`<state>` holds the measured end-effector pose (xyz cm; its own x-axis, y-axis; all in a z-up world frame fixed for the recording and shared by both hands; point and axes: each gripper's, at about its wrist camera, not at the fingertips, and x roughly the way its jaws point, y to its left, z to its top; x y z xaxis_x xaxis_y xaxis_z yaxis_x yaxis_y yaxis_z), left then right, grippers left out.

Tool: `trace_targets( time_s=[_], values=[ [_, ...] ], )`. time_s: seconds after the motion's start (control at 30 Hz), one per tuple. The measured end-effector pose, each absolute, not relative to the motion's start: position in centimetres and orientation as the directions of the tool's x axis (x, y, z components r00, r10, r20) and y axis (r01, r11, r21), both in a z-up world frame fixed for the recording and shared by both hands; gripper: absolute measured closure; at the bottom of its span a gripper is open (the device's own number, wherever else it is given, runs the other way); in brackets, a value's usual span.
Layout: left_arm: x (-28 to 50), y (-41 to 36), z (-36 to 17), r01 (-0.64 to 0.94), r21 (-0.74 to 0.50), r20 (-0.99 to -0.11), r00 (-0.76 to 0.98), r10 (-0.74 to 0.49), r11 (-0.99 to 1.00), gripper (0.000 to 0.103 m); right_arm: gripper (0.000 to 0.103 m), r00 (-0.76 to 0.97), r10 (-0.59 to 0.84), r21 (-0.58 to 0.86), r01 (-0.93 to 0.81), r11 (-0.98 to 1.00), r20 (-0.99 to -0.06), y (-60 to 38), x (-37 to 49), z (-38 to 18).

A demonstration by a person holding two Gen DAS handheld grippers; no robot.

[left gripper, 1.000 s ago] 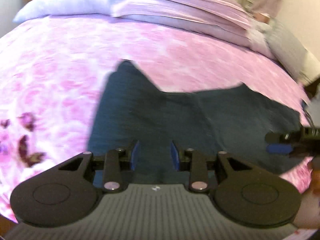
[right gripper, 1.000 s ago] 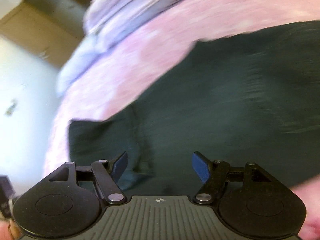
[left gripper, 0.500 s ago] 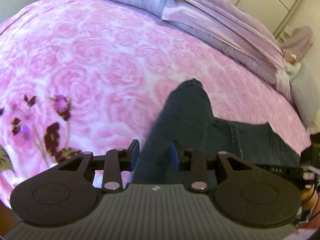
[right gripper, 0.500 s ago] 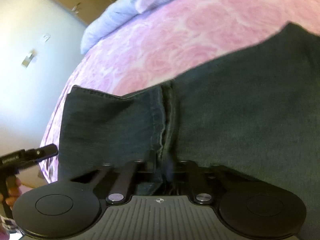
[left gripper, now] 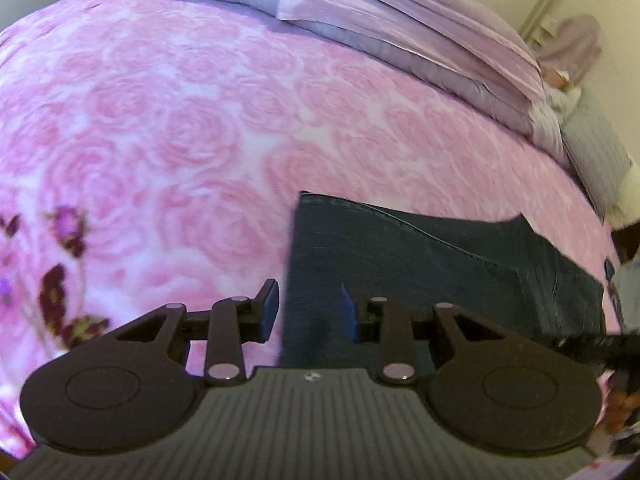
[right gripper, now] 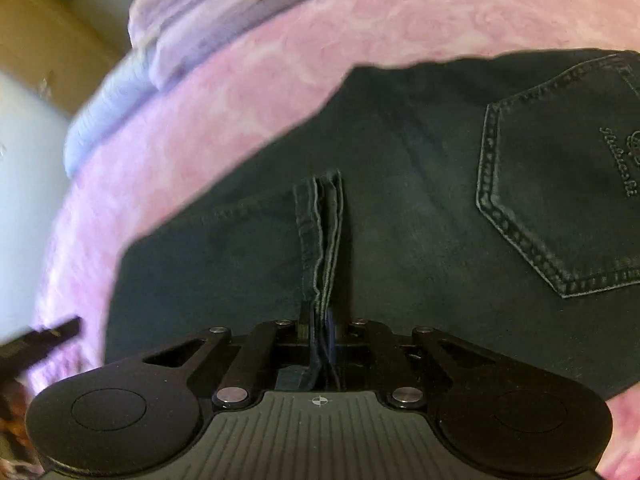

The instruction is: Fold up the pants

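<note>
Dark blue jeans (left gripper: 440,264) lie folded on a pink rose-patterned bedspread (left gripper: 180,140). My left gripper (left gripper: 308,310) is open over the jeans' near left edge, and the denim edge runs between its blue pads (left gripper: 269,307). In the right wrist view, my right gripper (right gripper: 322,336) is shut on a bunched hem of the jeans (right gripper: 320,240), held above the seat part with its stitched back pocket (right gripper: 560,200). The right gripper's dark body (left gripper: 580,344) shows at the right of the left wrist view.
Lilac pillows and folded bedding (left gripper: 400,20) are stacked at the head of the bed. A grey cushion (left gripper: 596,152) sits at the far right edge. Wooden cupboards (right gripper: 52,40) stand beyond the bed. The left gripper's tip (right gripper: 40,340) pokes in at the left.
The right gripper went from open to shut on the denim hem and now holds it over the pocket area. The left gripper stayed open and shifted along the jeans' left edge.
</note>
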<state>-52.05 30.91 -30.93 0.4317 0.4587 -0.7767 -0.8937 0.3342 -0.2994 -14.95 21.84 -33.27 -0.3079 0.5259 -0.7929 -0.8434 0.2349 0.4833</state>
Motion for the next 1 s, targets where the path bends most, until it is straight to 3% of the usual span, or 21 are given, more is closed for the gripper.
trace_targets(
  time_s=[0.5, 0.7, 0.77, 0.83, 0.93, 1.0],
  values=[
    [-49.7, 30.2, -32.5, -0.892, -0.244, -0.817, 0.4, 0.416, 0.379, 0.075, 0.101, -0.242, 0.546, 0.431, -0.867, 0.249, -0.802, 21.2, -14.8, -34.1],
    [-49.6, 30.3, -33.2, -0.907, -0.204, -0.84, 0.355, 0.41, 0.367, 0.075, 0.1, -0.197, 0.497, 0.388, -0.866, 0.317, -0.845, 21.8, -14.4, -35.5],
    [-49.5, 30.3, -33.1, -0.914, -0.177, -0.852, 0.328, 0.408, 0.366, 0.075, 0.094, -0.188, 0.476, 0.37, -0.87, 0.324, -0.859, 22.2, -14.2, -35.0],
    [-49.3, 30.1, -32.8, -0.913, -0.159, -0.852, 0.319, 0.415, 0.375, 0.075, 0.078, -0.096, 0.453, 0.269, -0.904, 0.333, -0.886, 22.4, -14.8, -33.8],
    [-48.7, 29.6, -32.0, -0.9, -0.163, -0.841, 0.341, 0.42, 0.405, 0.075, 0.077, 0.053, 0.514, 0.132, -0.939, 0.316, -0.856, 21.1, -16.1, -31.1],
    [-48.1, 29.0, -31.6, -0.885, -0.177, -0.837, 0.366, 0.408, 0.43, 0.075, 0.077, -0.011, 0.57, 0.176, -0.956, 0.235, -0.822, 19.7, -17.3, -29.6]
  ],
)
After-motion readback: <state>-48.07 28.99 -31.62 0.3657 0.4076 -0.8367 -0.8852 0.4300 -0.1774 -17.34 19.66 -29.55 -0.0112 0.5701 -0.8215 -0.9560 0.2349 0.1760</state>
